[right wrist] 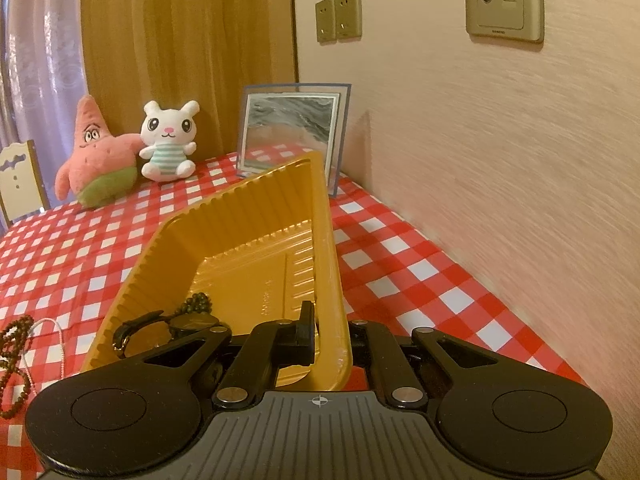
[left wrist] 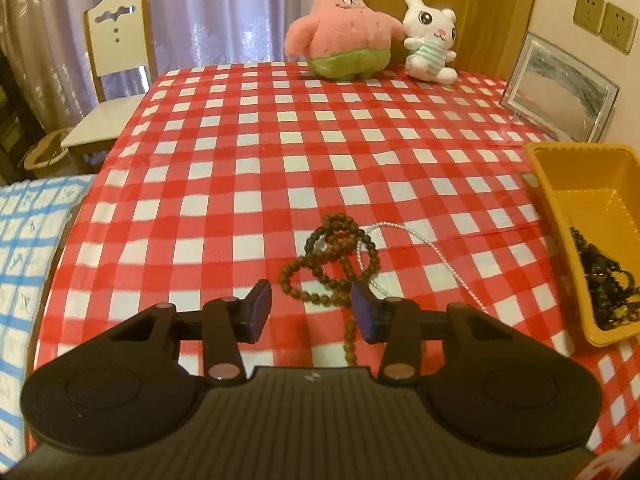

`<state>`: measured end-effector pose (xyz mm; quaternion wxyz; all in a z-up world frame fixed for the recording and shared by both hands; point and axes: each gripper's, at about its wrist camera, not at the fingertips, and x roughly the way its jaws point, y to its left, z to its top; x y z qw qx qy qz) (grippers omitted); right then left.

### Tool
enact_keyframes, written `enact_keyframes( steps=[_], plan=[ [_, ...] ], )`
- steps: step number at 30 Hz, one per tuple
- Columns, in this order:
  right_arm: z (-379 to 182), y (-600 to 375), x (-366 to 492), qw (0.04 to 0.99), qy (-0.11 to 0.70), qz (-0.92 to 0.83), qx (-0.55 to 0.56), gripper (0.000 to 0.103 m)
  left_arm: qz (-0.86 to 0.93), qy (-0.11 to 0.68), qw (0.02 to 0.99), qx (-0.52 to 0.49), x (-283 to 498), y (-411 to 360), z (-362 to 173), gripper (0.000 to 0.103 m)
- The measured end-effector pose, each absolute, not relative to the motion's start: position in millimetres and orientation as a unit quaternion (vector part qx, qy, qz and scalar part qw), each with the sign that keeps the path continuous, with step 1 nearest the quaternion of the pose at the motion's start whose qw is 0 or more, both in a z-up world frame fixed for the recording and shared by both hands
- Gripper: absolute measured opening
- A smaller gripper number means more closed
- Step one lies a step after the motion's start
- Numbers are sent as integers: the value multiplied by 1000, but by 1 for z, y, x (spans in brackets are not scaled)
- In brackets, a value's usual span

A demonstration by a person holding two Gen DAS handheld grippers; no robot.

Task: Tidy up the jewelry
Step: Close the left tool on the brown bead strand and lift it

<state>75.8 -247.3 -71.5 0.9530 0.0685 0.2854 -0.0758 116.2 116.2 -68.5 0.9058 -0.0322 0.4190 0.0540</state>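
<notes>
The right gripper point(right wrist: 326, 330) pinched the yellow tray's point(right wrist: 240, 216) side to steady it by the table's right edge. The left gripper point(left wrist: 312, 310), half open and empty, hung over brown beads point(left wrist: 332, 256).

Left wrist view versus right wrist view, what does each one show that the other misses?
Only the left wrist view shows the open left gripper above the brown wooden bead necklace and a blue checked cloth. Only the right wrist view shows the right gripper shut on the yellow ribbed plastic tray wall. Both share the tray, beads, thin white chain and two plush toys.
</notes>
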Motion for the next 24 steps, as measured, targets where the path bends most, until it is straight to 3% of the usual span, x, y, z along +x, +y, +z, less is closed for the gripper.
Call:
enact_keyframes(
  steps=[16,24],
  plan=[
    [-74,-247,79,951,291,-83,72,6,47,438,897,-38,162,118,-105,35],
    [-74,-247,80,951,291,-82,72,6,52,445,892,-56,171,121,-115,14]
  ],
)
